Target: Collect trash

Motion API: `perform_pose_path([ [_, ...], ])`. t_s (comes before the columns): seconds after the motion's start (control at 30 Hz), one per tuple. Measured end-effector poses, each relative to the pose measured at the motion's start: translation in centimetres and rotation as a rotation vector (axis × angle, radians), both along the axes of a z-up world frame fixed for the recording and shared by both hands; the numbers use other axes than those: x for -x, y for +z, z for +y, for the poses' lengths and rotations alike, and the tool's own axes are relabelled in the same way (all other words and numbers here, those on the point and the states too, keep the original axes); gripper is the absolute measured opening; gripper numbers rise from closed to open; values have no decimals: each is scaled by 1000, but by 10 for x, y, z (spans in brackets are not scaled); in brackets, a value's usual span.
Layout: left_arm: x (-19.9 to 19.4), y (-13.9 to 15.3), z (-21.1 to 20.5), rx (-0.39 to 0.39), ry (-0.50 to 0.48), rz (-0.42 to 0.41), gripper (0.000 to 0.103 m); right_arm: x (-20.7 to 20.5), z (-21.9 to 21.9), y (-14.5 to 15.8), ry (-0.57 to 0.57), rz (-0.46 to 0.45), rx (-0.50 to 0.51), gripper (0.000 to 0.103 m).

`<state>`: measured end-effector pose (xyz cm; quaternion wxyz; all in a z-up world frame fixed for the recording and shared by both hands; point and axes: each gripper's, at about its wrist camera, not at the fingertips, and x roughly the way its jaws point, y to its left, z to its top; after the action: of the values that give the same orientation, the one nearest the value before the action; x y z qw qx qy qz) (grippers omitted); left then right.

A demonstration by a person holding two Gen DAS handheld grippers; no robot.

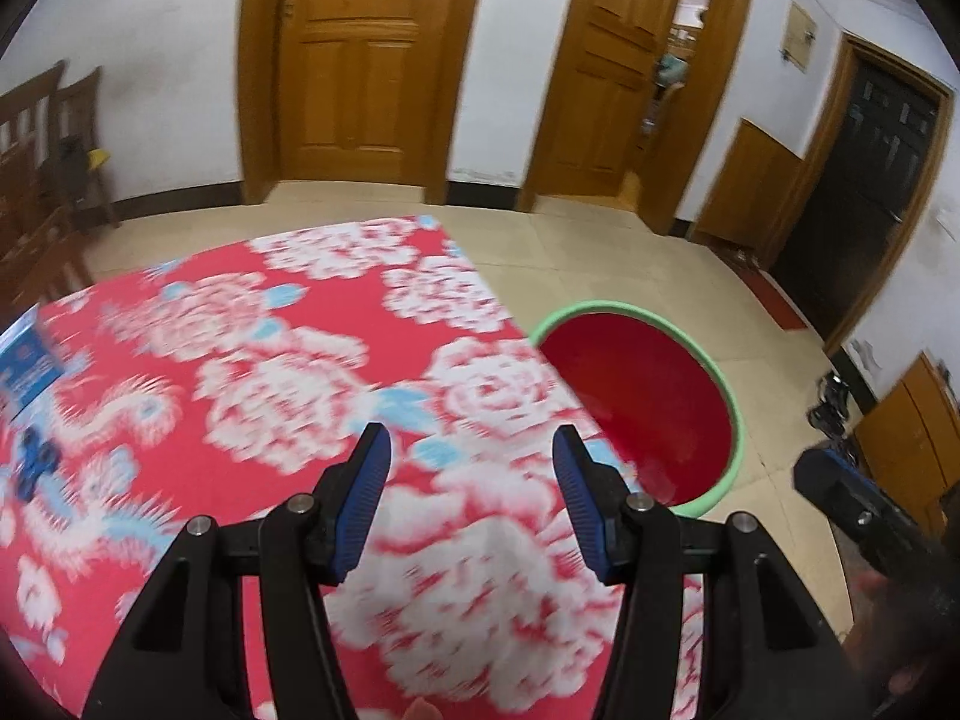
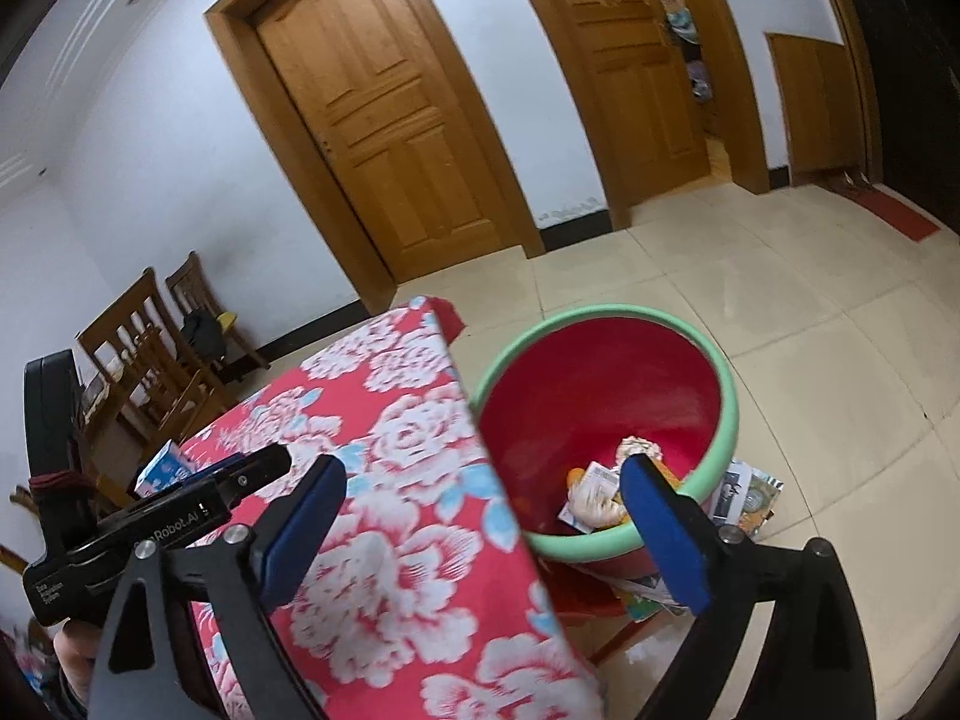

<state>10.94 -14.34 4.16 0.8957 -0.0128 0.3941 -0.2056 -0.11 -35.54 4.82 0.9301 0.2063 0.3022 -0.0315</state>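
both grippers — left (image 1: 471, 495), right (image 2: 480, 531) — hang spread and empty; the blue box (image 1: 27, 363) at the table (image 1: 288, 324) edge could be knocked off — missing the bin (image 2: 606, 387).

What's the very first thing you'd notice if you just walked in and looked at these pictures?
The bright red tablecloth with big white flowers grabs the eye first, covering the table in the middle. Right beside the table's edge, on the tiled floor, stands a red bucket with a green rim, with crumpled wrappers and packets at its bottom. Behind, tall wooden doors line the white wall.
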Motion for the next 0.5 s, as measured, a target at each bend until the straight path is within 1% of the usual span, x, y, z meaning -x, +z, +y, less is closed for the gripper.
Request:
perform_pose_path([
  [0.1,9,1,20,1,44,-1,56,4,17,5,23,-16,25,100],
  [0.23,26,6,46,-44,121,-38,56,8,42,10,64,-30,58,100],
  [0.5,56,14,84,-50,204,-73,56,22,80,13,109,-67,108,102],
])
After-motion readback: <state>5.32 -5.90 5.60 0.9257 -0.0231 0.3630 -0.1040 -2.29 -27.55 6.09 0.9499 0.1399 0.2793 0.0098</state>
